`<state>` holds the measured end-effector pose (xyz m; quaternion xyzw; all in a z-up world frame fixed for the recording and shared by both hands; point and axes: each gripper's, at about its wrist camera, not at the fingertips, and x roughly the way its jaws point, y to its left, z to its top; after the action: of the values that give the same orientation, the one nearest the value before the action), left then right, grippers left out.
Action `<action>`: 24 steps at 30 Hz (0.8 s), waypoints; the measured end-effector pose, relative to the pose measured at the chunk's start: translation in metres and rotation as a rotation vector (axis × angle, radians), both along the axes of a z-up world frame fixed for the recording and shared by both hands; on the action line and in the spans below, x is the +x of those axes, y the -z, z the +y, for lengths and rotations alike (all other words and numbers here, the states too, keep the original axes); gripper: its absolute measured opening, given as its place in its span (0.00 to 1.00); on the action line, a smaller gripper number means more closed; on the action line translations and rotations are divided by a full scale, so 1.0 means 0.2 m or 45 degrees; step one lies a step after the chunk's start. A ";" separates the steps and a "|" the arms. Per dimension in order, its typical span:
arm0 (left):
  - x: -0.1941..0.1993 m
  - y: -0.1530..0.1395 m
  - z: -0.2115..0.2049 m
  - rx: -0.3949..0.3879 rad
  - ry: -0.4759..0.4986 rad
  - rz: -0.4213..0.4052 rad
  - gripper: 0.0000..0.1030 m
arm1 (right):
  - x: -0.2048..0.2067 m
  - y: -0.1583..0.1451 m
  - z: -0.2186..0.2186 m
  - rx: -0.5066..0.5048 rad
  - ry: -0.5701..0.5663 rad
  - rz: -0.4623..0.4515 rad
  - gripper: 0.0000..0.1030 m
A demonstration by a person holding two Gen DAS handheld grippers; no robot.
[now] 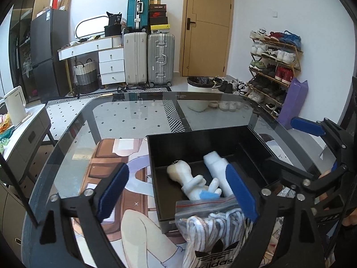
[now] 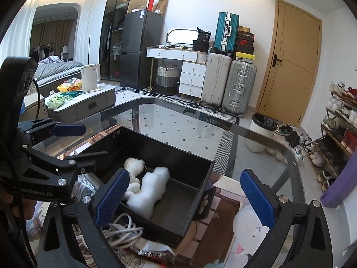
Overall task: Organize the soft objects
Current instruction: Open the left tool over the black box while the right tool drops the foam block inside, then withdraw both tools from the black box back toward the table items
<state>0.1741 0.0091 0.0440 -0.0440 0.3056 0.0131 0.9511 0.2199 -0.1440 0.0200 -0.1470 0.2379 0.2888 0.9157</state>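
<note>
A black open box [image 1: 225,138] [image 2: 196,187] stands on the glass table. Inside lie a white plush doll [image 1: 189,178] [image 2: 133,167] and a white foam piece [image 1: 216,163] [image 2: 149,192]. A zip bag of striped Adidas cloth [image 1: 212,230] leans on the box's near wall. My left gripper [image 1: 178,192] is open above the box's near left edge, holding nothing. My right gripper [image 2: 185,194] is open over the box's right wall, empty. A white plush toy [image 2: 247,227] lies on the mat below its right finger. White cords [image 2: 120,230] lie near its left finger.
A printed mat [image 1: 116,156] lies under the box on the glass table [image 1: 138,116]. A snack packet [image 2: 151,252] lies at the near edge. Beyond the table are suitcases [image 1: 147,60], a white bin [image 1: 198,93], a shoe rack [image 1: 274,67] and a side table with a kettle [image 2: 89,76].
</note>
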 end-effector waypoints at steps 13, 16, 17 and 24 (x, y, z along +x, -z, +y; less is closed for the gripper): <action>-0.13 -0.03 0.00 0.059 0.027 -0.038 1.00 | -0.16 -0.02 -0.19 0.140 0.058 0.125 0.99; -0.18 -0.03 0.01 0.059 0.033 -0.039 1.00 | -0.20 0.00 -0.22 0.143 0.083 0.142 0.99; -0.19 -0.03 0.01 0.061 0.027 -0.041 1.00 | -0.21 0.00 -0.24 0.141 0.106 0.146 0.99; -0.28 -0.02 0.01 0.053 0.022 -0.047 1.00 | -0.31 0.03 -0.31 0.140 0.171 0.168 0.99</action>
<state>0.1186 0.0107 0.0484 -0.0218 0.2881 0.0106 0.9573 0.1588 -0.2065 0.0137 -0.0608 0.2908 0.2483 0.9220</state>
